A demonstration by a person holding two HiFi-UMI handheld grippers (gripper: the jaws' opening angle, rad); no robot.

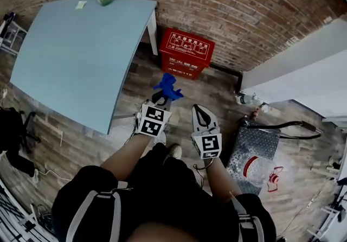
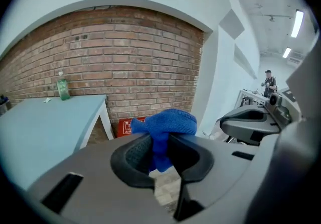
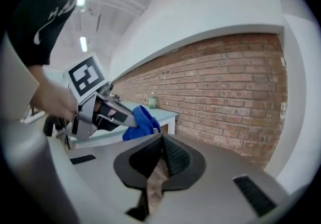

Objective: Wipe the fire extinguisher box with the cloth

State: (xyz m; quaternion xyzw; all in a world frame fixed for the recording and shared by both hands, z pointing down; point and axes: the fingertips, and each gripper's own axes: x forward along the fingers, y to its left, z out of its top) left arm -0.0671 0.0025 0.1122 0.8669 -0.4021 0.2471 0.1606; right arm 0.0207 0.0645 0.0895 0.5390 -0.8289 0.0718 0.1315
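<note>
a brick wall (image 1: 227, 2) is backing a wooden floor (image 1: 206, 86), where the red fire extinguisher box (image 1: 186, 52) is sitting at the wall's foot, just beside the far right corner of a pale blue table (image 1: 76, 56). the left gripper (image 1: 162, 96) is clenching the blue cloth (image 1: 168, 87) above the floor, short of the box, while the right gripper (image 1: 199, 109) is holding its jaws pressed together on nothing.

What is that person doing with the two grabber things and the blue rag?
A person is standing and holding a grabber in each hand. The left gripper is pinching a blue cloth so it bunches up above the jaws. The right gripper is closed with nothing in it. The red fire extinguisher box sits on the floor ahead by the brick wall, beside the blue table. The cloth is not touching the box yet.
</note>
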